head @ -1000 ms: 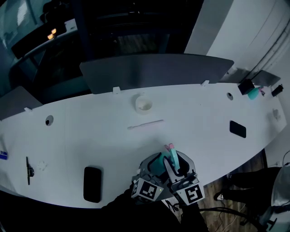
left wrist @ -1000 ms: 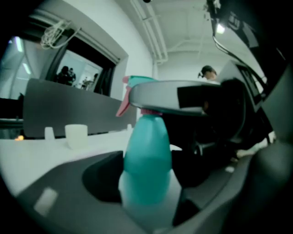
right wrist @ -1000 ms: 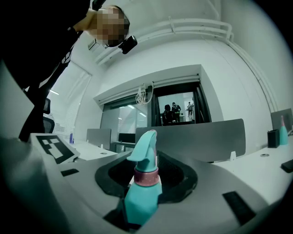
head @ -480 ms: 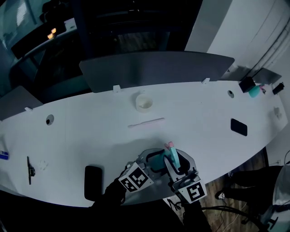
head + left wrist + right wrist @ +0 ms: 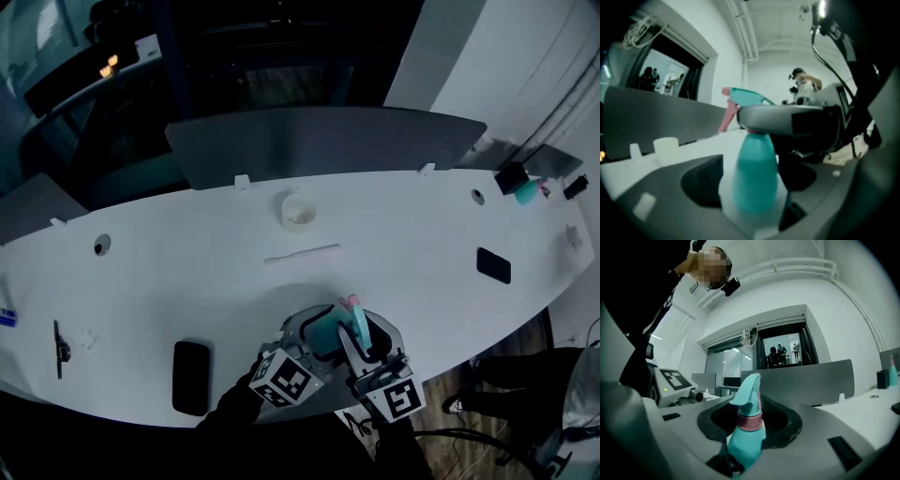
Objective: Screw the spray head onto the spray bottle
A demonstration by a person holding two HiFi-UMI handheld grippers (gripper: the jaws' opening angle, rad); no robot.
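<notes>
A teal spray bottle (image 5: 328,330) with its teal spray head (image 5: 354,317) and pink collar (image 5: 749,422) stands upright near the table's front edge. My right gripper (image 5: 354,339) is shut on the bottle, and the spray head (image 5: 749,391) rises between its jaws. One right finger (image 5: 787,120) crosses the bottle's neck in the left gripper view. My left gripper (image 5: 314,343) comes in from the left. Its jaws are opening, and the bottle's body (image 5: 754,178) stands between them with a dark gap beside it.
On the white table (image 5: 187,281) lie a white cup (image 5: 298,214), a pale stick (image 5: 302,255), a black phone (image 5: 190,377) at the front left and another (image 5: 493,265) at the right. A grey partition (image 5: 319,145) lines the far edge. A person stands at the table's right end (image 5: 511,370).
My left gripper's marker cube swung left and turned, then settled slightly back to the right. The right gripper and the bottle stayed where they were.
</notes>
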